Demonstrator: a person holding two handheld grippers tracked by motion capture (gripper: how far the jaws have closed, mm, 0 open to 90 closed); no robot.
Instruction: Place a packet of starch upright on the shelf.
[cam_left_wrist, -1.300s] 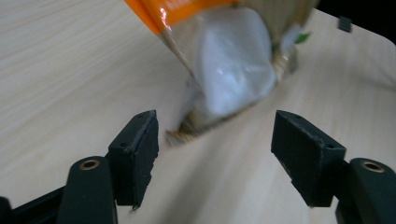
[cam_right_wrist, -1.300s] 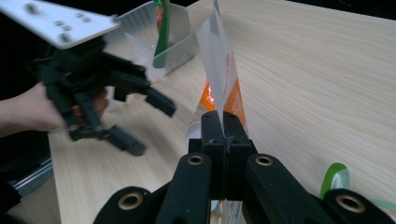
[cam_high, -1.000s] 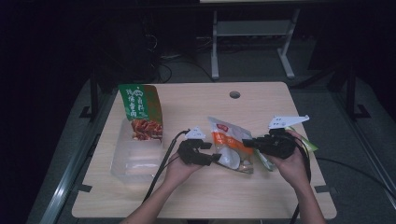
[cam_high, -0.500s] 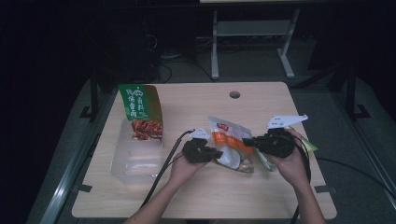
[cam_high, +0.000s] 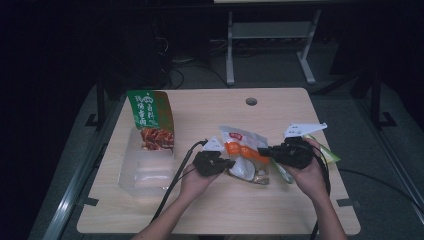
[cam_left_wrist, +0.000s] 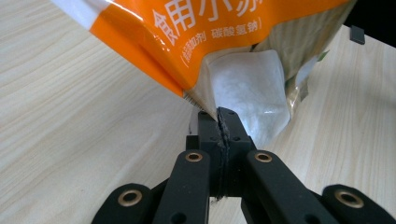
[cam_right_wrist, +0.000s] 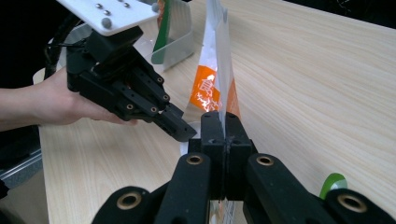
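Note:
An orange and white pouch (cam_high: 244, 154) is held just above the table between both grippers. My left gripper (cam_high: 229, 163) has just been closing, and its jaws are now shut on the pouch's lower left corner. In the left gripper view the pouch (cam_left_wrist: 224, 28) rises from my left gripper (cam_left_wrist: 223, 116), its clear corner pinched between the jaws. My right gripper (cam_high: 266, 150) is shut on the pouch's opposite edge. In the right gripper view the pouch (cam_right_wrist: 215, 84) stands edge-on in my right gripper (cam_right_wrist: 223, 122), with the left gripper (cam_right_wrist: 180, 128) close beside it.
A green snack bag (cam_high: 150, 117) stands in a clear plastic container (cam_high: 145, 172) at the table's left. A green-edged packet (cam_high: 330, 152) lies behind the right hand. A cable hole (cam_high: 251, 101) sits near the far edge. Cables trail off the front edge.
My left gripper has moved right to the pouch and its jaws have closed on the pouch's corner. The right gripper has kept its grip and place.

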